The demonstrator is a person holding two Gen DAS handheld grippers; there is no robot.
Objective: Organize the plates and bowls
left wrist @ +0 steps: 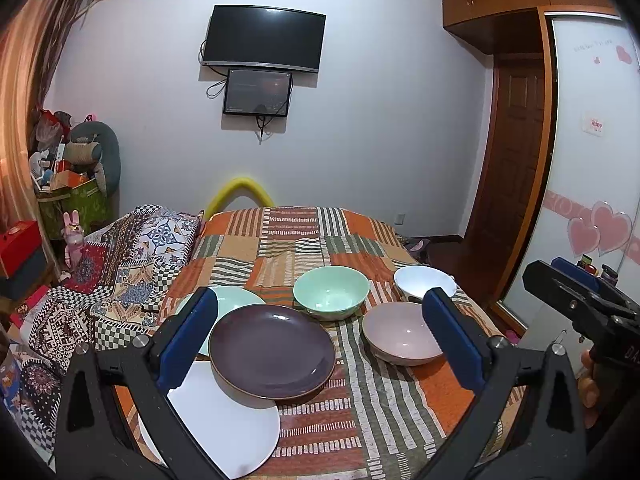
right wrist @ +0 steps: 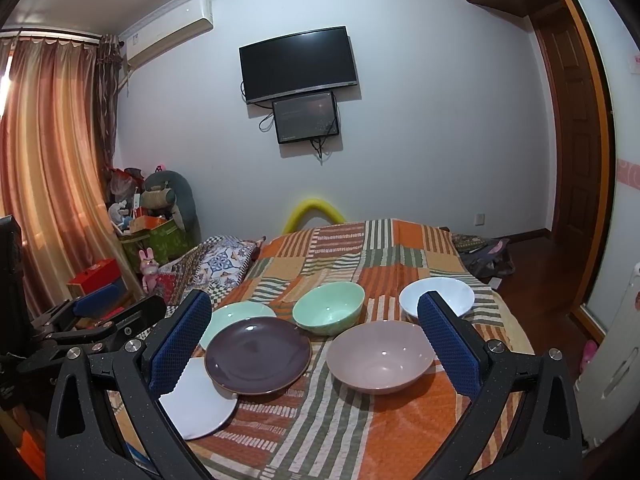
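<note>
On the striped orange cloth sit three plates and three bowls. A dark purple plate point(left wrist: 272, 350) point(right wrist: 258, 354) overlaps a white plate point(left wrist: 232, 428) point(right wrist: 200, 404) and a pale green plate point(left wrist: 230, 300) point(right wrist: 240, 312). To the right stand a green bowl point(left wrist: 331, 291) point(right wrist: 329, 307), a pink bowl point(left wrist: 402, 334) point(right wrist: 380, 356) and a white bowl point(left wrist: 424, 282) point(right wrist: 438, 296). My left gripper point(left wrist: 320, 328) is open above the near plates and holds nothing. My right gripper point(right wrist: 314, 340) is open too, its fingers straddling the purple plate and pink bowl from above. Each gripper shows at the other view's edge.
The cloth-covered table point(right wrist: 404, 240) ends at a patterned quilt point(left wrist: 132, 248) on the left and a wooden floor point(right wrist: 532, 280) on the right. A cluttered corner with boxes point(right wrist: 156, 232) stands behind, a wardrobe door point(left wrist: 592, 160) at the right.
</note>
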